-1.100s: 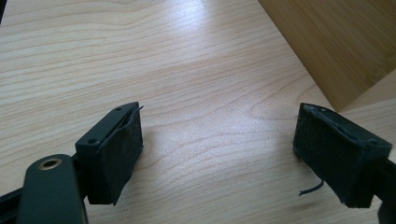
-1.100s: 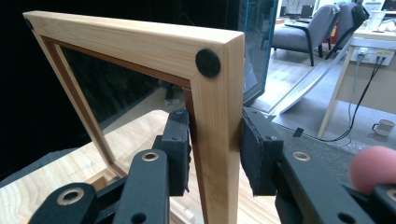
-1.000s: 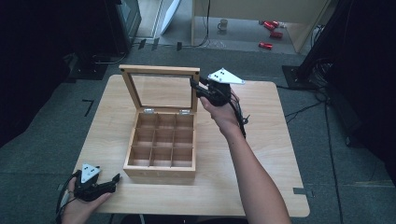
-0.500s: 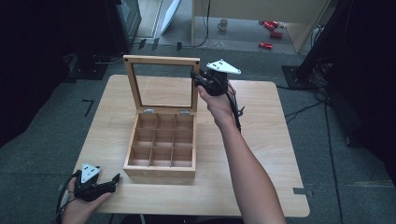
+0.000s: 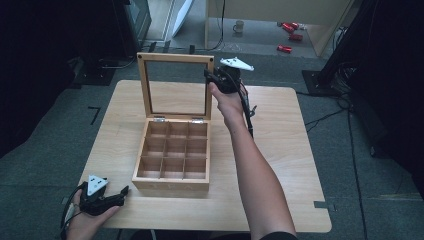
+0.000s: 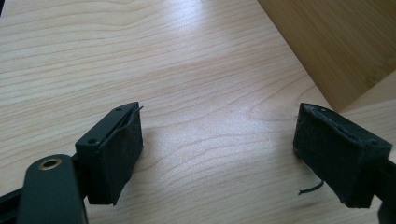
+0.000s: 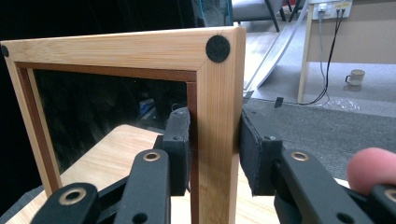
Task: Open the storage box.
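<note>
A wooden box (image 5: 172,160) with several compartments stands on the table, its glass-paned lid (image 5: 175,85) raised upright at the back. My right gripper (image 5: 210,77) is shut on the right side of the lid frame (image 7: 215,121), a pad pressed on either side of the wood, just below the corner with a black felt dot (image 7: 217,48). My left gripper (image 5: 120,192) rests in a hand at the table's near left corner, jaws wide open over bare tabletop (image 6: 217,154), with the box's corner (image 6: 341,51) just ahead of it.
The wooden table (image 5: 290,150) has free room right of the box. Beyond it lie grey floor, cables, a mug (image 5: 239,25) and red objects (image 5: 290,35). A dark stand (image 5: 340,65) is at the far right.
The right gripper has swung the lid up and back, from leaning over the box to standing upright. The left gripper has stayed put.
</note>
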